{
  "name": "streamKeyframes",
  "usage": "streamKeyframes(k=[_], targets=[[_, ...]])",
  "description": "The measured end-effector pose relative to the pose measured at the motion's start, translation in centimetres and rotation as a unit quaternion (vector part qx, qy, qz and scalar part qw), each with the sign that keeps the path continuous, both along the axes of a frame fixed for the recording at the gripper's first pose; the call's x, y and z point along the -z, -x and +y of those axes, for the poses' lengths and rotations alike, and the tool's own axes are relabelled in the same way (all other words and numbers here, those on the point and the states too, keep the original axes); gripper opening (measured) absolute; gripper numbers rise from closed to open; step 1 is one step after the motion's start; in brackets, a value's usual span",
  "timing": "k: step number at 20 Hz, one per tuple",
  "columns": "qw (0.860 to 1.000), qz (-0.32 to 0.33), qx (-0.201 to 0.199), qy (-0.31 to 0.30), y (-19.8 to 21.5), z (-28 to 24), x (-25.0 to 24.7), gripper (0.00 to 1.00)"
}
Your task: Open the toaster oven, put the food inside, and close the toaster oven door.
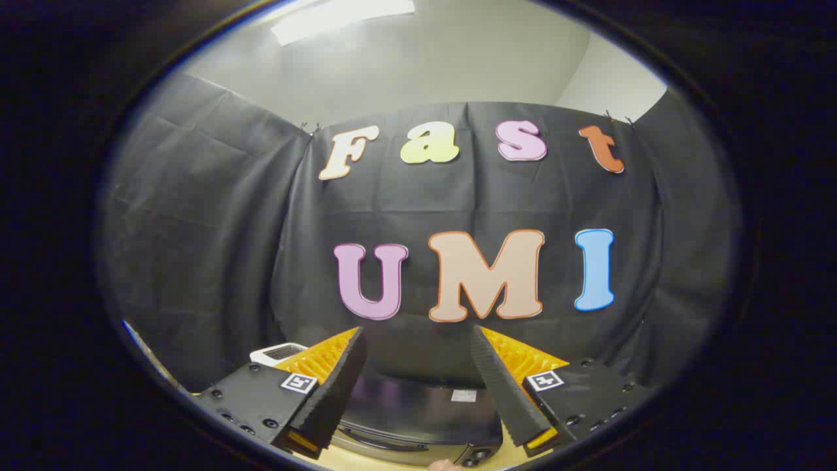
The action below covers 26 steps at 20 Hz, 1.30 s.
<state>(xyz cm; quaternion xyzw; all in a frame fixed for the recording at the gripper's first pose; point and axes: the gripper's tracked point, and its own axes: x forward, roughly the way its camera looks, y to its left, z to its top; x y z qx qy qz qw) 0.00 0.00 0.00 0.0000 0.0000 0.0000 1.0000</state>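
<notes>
My claw is spread wide, gripping nothing, held up high w/ the toaster oven right below the fingers.

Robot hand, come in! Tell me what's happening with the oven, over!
Gripper open, holding nothing, up high. Toaster oven below, between the fingers; its top faces us, door hidden. White thing behind one finger, can't tell what. Nothing in the way.

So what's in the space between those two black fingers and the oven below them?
Nothing. In the gripper view the fingers stand open and apart, holding nothing, with only bare air down to the toaster oven's dark top, seen through the gap.
</notes>
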Motion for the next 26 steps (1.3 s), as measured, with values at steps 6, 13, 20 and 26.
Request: streamKeyframes(k=[6,13,20,26], targets=[[0.998,0.059,0.007,0.0,-1.8,0.8,6.8,1.0],[0.996,0.087,0.008,0.011,-3.1,2.1,10.9,1.0],[0.979,0.206,0.006,0.008,-3.5,3.5,20.2,1.0],[0.97,0.241,0.017,-0.018,-2.3,3.2,23.4,1.0]])
